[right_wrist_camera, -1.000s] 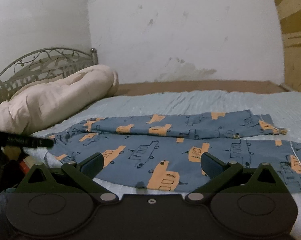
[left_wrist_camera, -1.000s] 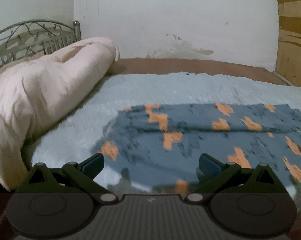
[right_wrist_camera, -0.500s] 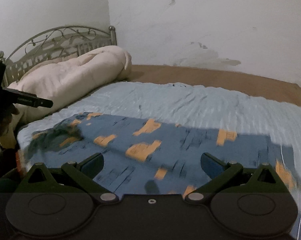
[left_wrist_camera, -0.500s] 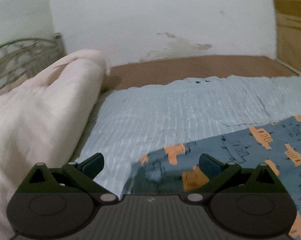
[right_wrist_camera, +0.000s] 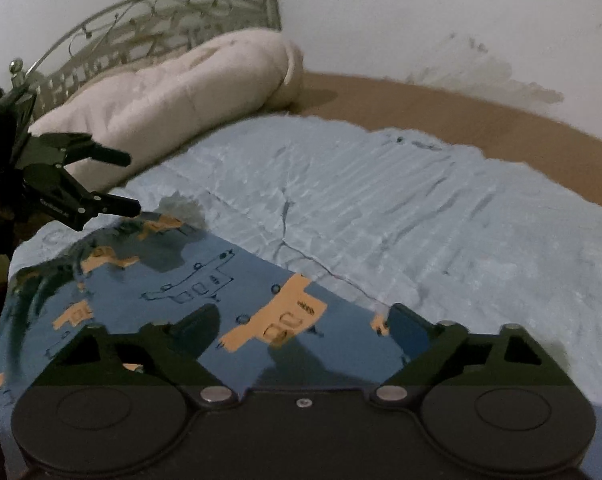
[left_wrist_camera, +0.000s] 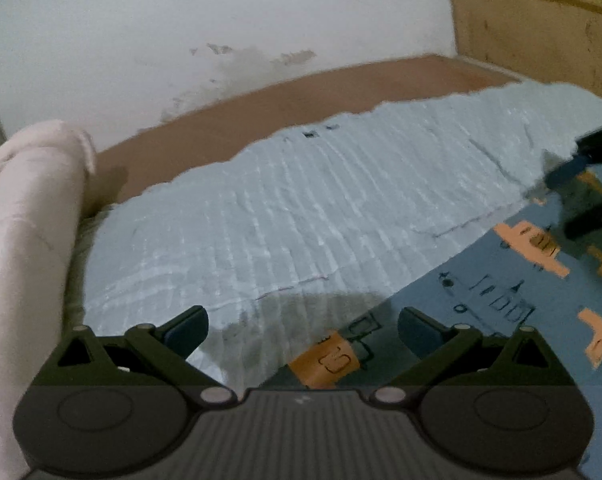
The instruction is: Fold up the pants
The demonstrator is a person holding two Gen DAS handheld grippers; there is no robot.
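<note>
Pants (right_wrist_camera: 189,288), blue with orange vehicle prints, lie spread on a pale blue bedspread (right_wrist_camera: 381,208), with both handheld grippers poised over their far edge. The right gripper (right_wrist_camera: 301,322) hangs low above the cloth near one end, its jaws closing with the fabric's edge between them but not yet pinched. The left gripper (left_wrist_camera: 303,326) stands wide apart and empty over a corner of the same garment where it meets the bedspread. Each tool shows at the margin of the other's view, well apart along the cloth. No fresh fold is visible where the tools hover; the blurred left end of the pants cannot be read. By the look of it a fold is only being set up, with gripping, lifting and laying over yet to come. Beyond, a cream comforter (right_wrist_camera: 173,96) lies rolled against the metal headboard (right_wrist_camera: 149,28).
</note>
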